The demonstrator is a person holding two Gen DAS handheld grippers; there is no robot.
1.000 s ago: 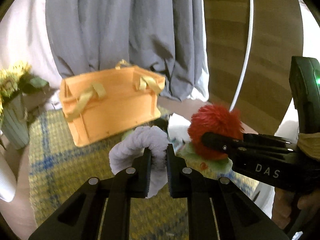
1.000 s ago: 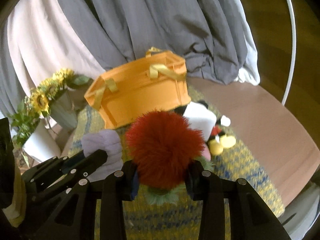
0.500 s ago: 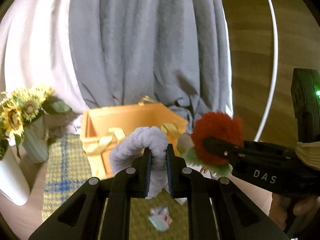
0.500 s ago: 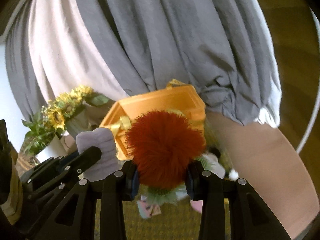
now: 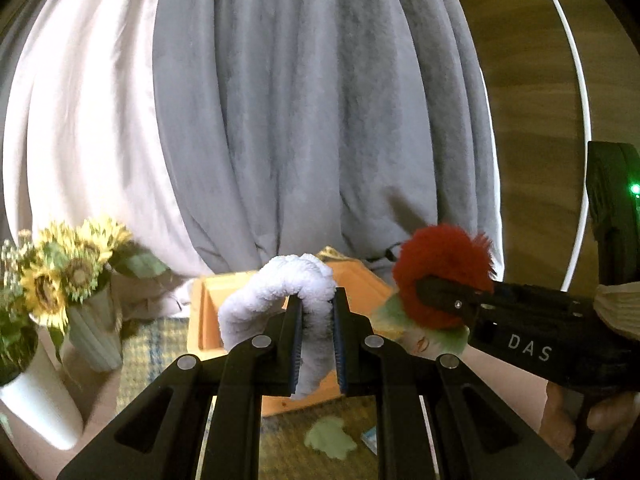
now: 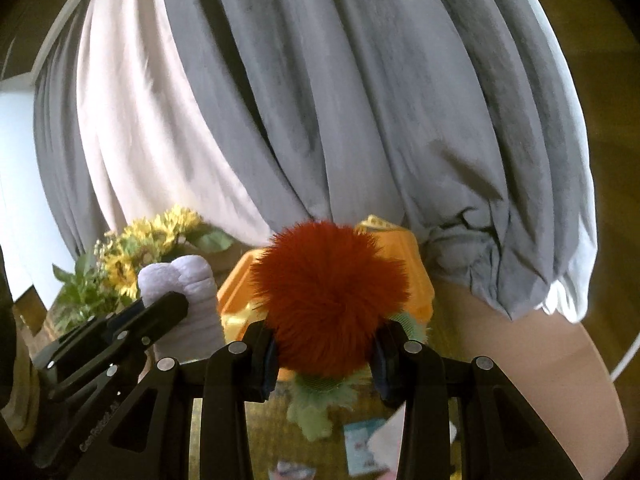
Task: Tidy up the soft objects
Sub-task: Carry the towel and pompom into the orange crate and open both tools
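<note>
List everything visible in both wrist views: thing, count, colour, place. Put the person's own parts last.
white plush roll: 1, white, clamped in left gripper
red fuzzy toy: 1, red with green frill, clamped in right gripper
orange basket: 1, orange, behind both toys on the mat
woven mat: 1, yellow-green with blue stripes, under basket
sunflowers: 1 bunch, yellow, left
vases: 2, pale green and white, left
curtains: grey and white, background
green scrap: 1, on mat
left gripper: 1, black
right gripper: 1, black

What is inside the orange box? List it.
Only bare inner wall shows in the orange box. The white plush in the left hand-held gripper hides the rest, so contents cannot be told.
</note>
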